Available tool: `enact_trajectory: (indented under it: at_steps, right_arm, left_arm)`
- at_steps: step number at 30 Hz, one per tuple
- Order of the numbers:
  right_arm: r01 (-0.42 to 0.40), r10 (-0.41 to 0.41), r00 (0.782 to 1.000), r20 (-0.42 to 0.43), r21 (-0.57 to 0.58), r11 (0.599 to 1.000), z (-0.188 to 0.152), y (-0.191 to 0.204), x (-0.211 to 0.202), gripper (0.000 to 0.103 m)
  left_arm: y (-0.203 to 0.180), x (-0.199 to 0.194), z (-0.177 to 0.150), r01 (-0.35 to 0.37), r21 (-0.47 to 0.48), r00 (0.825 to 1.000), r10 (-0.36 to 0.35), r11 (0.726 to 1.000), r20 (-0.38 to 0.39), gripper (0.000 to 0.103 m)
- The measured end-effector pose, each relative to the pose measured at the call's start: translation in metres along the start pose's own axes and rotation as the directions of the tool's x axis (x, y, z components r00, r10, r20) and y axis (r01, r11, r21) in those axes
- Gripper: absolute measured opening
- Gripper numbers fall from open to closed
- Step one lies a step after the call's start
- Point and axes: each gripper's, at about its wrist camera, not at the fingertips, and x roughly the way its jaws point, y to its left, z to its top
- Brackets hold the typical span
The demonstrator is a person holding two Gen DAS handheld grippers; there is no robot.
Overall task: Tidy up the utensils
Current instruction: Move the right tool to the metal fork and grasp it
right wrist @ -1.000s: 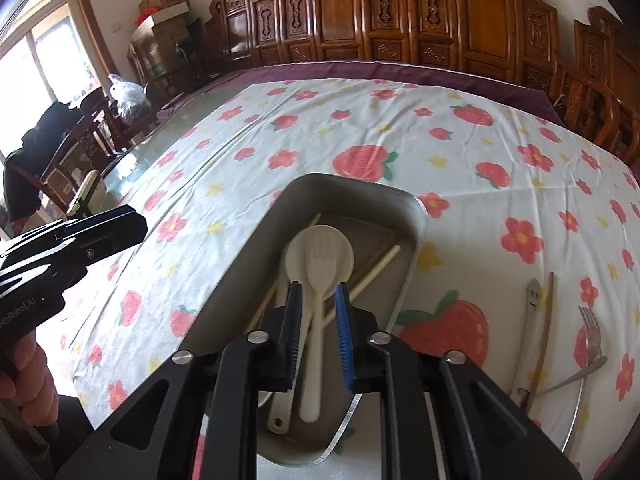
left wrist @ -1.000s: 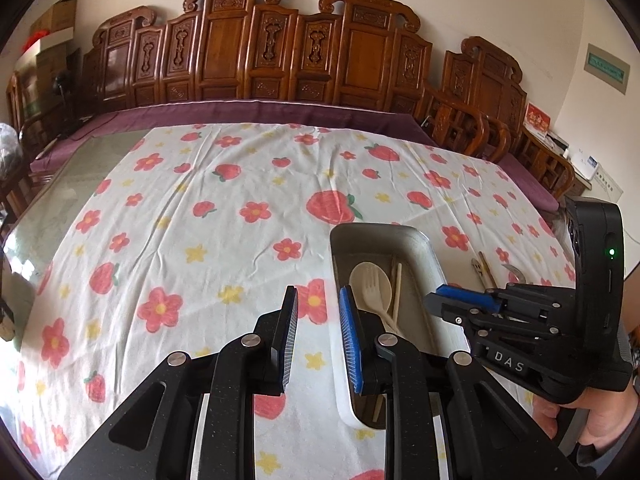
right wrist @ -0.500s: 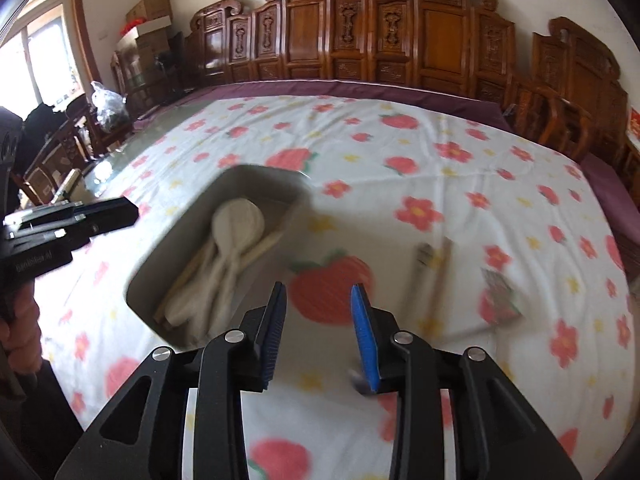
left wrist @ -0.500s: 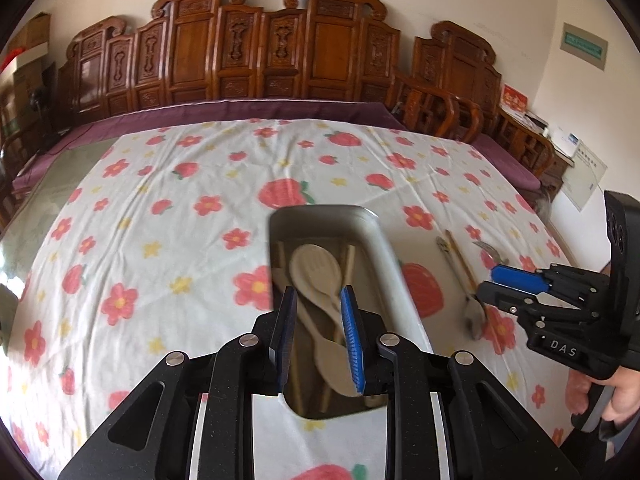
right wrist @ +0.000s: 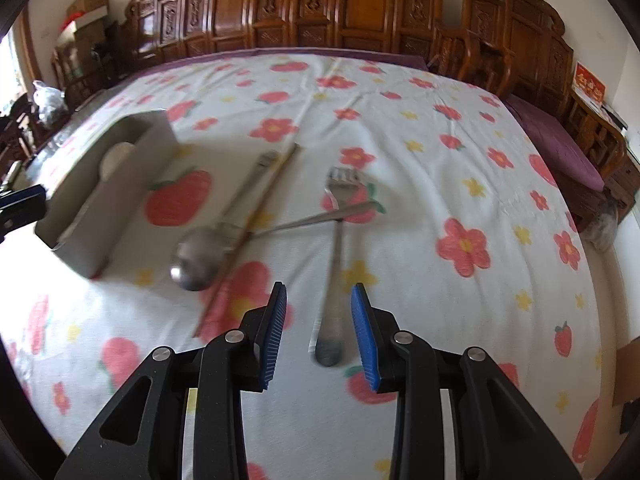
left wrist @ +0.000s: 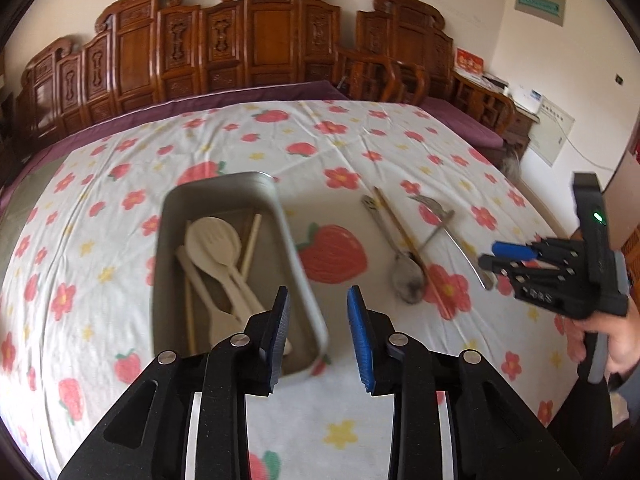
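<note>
A metal tray point(left wrist: 298, 260) holds cream plastic spoons point(left wrist: 214, 240) and a chopstick point(left wrist: 251, 246). My left gripper point(left wrist: 318, 332) hovers over the tray's near right corner, its jaws opening with nothing gripped. To the right on the cloth lie a metal spoon point(left wrist: 408, 278), a wooden chopstick point(left wrist: 394, 216) and a fork point(left wrist: 430, 202). In the right wrist view the fork point(right wrist: 335, 264) lies lengthwise, its handle end showing between the fingers of my open right gripper point(right wrist: 318, 332), pads clear of it. A second thin metal utensil point(right wrist: 316, 220) crosses it. The metal spoon point(right wrist: 194, 262) and chopstick point(right wrist: 260, 208) lie to the left.
A strawberry and flower tablecloth point(right wrist: 460, 168) covers the big table. Carved wooden chairs point(left wrist: 276, 36) line its far side and right edge. The tray point(right wrist: 120, 184) stands left of the loose utensils. A hand point(left wrist: 612, 340) holds the right gripper point(left wrist: 494, 254) at the right.
The right gripper has left the tray and swung right, over the loose fork, with its jaws wider. The left gripper has shifted right to the tray's near right corner and opened wider.
</note>
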Motion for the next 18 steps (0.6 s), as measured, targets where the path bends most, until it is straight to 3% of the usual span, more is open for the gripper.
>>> enact_trajectory:
  at_steps: [5, 15, 16, 17, 18]
  right_arm:
    - [0.016, -0.015, 0.999, -0.031, 0.021, 1.0, 0.007, -0.012, 0.025, 0.036]
    - [0.012, -0.012, 0.999, -0.051, 0.004, 1.0, 0.032, -0.019, 0.053, 0.035]
    - [0.006, -0.006, 0.998, -0.057, 0.001, 1.0, 0.034, -0.02, 0.054, 0.033]
    - [0.006, -0.007, 0.998, -0.062, -0.007, 1.0, 0.035, -0.02, 0.054, 0.025]
    - [0.011, -0.012, 0.998, -0.065, -0.016, 1.0, 0.036, -0.02, 0.054, 0.009]
  left_arm:
    - [-0.017, 0.008, -0.005, 0.003, 0.018, 1.0, -0.003, 1.0, -0.008, 0.033]
    - [-0.048, 0.019, -0.013, -0.007, 0.035, 1.0, 0.007, 0.999, -0.026, 0.034]
    - [-0.05, 0.02, -0.013, -0.007, 0.035, 1.0, 0.008, 0.999, -0.027, 0.034]
    - [-0.052, 0.021, -0.013, -0.008, 0.036, 1.0, 0.009, 0.999, -0.029, 0.034]
    - [-0.055, 0.022, -0.014, -0.012, 0.037, 0.999, 0.013, 0.999, -0.03, 0.034]
